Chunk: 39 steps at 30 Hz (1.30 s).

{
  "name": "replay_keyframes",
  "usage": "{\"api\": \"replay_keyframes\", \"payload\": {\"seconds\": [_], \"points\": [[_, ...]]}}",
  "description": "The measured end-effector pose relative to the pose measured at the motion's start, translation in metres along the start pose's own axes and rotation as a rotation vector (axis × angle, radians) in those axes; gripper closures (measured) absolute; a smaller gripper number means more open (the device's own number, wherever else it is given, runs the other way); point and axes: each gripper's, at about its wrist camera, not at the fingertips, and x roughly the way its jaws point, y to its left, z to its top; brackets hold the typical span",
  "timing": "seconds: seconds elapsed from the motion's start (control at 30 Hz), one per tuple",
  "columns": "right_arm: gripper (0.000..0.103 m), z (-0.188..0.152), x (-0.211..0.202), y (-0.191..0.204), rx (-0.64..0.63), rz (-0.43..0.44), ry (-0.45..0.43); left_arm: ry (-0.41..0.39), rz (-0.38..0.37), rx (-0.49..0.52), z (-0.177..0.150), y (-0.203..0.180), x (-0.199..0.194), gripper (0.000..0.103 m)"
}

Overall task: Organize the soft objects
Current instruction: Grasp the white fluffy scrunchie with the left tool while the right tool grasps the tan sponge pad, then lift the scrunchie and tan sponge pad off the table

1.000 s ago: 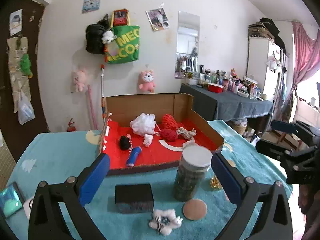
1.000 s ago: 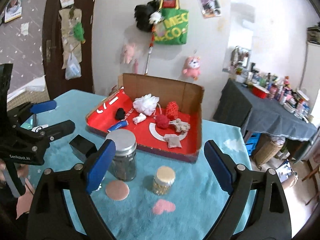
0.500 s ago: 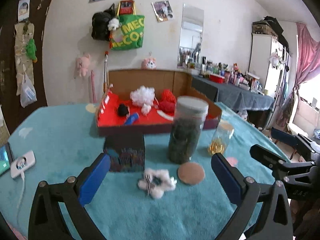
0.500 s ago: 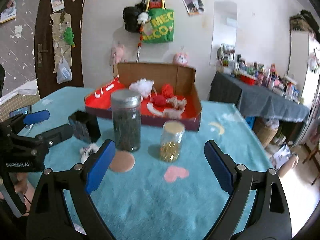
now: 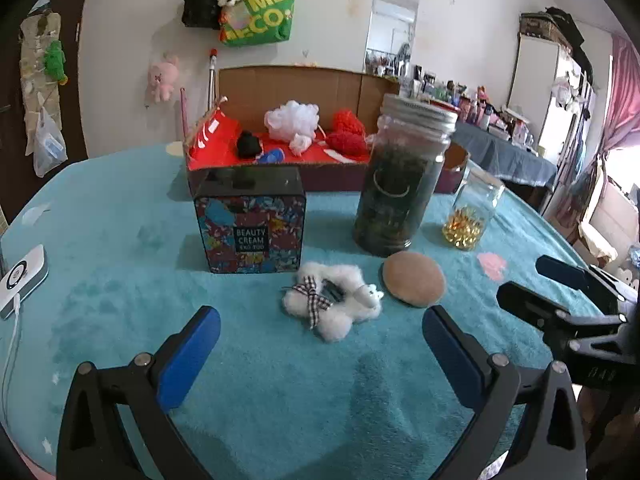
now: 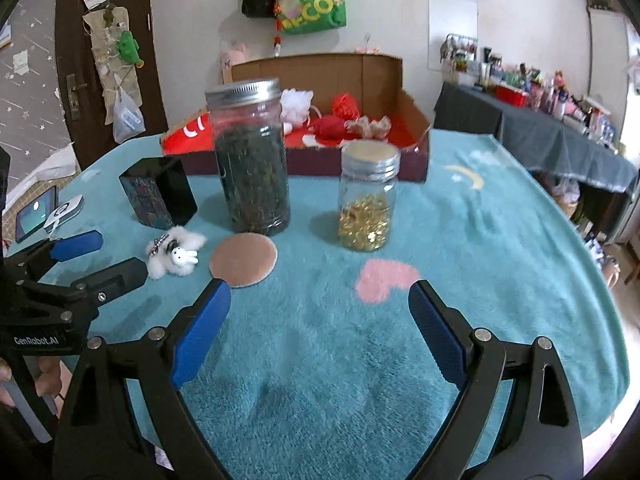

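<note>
A white fluffy hair clip with a checked bow (image 5: 334, 304) (image 6: 174, 254) lies on the teal table cover, just ahead of my left gripper (image 5: 320, 344), which stands open and empty. Beside the clip rests a round tan powder puff (image 5: 414, 283) (image 6: 243, 260). My right gripper (image 6: 318, 314) is open with nothing between its fingers, low over the cover, the puff near its left fingertip. Behind stands a cardboard box with a red floor (image 5: 224, 150) (image 6: 412, 116) holding a white mesh puff (image 5: 292, 120), red yarn pieces (image 5: 347, 140) and other small soft items.
A patterned black tin (image 5: 250, 224) (image 6: 158, 196), a tall jar of dark leaves (image 5: 402, 184) (image 6: 252, 164) and a small jar of gold capsules (image 5: 472, 212) (image 6: 367, 200) stand between the grippers and the box. A white device with a cable (image 5: 20, 280) lies at the left edge.
Both grippers have sunk toward the table and tilted, so the jars, tin, clip and puff now loom larger and closer. Both stay open and empty.
</note>
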Motion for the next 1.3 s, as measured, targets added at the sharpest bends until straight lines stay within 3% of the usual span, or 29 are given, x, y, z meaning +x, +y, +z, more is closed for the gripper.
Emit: {"api": "replay_keyframes", "payload": {"seconds": [0.2, 0.47, 0.63, 0.73, 0.87, 0.97, 1.3], "points": [[0.012, 0.012, 0.027, 0.0, -0.008, 0.108, 0.087, 0.079, -0.033, 0.059, 0.005, 0.001, 0.016, 0.001], [0.012, 0.034, 0.063, 0.017, -0.085, 0.226, 0.184, 0.178, -0.062, 0.099, 0.018, 0.004, 0.044, 0.024], [0.032, 0.036, 0.076, 0.025, -0.109, 0.275, 0.244, 0.174, -0.08, 0.124, 0.02, 0.004, 0.047, 0.037], [0.06, 0.035, 0.076, 0.029, -0.133, 0.288, 0.238, 0.164, -0.116, 0.151, 0.018, 0.001, 0.045, 0.049], [0.085, 0.032, 0.071, 0.034, -0.145, 0.32, 0.221, 0.153, -0.129, 0.142, 0.019, 0.001, 0.042, 0.055], [0.089, 0.031, 0.061, 0.033, -0.151, 0.315, 0.191, 0.153, -0.143, 0.128, 0.02, 0.001, 0.038, 0.058], [0.089, 0.042, 0.029, 0.006, -0.069, 0.319, 0.124, 0.093, -0.184, 0.158, 0.034, -0.016, 0.017, 0.059]]}}
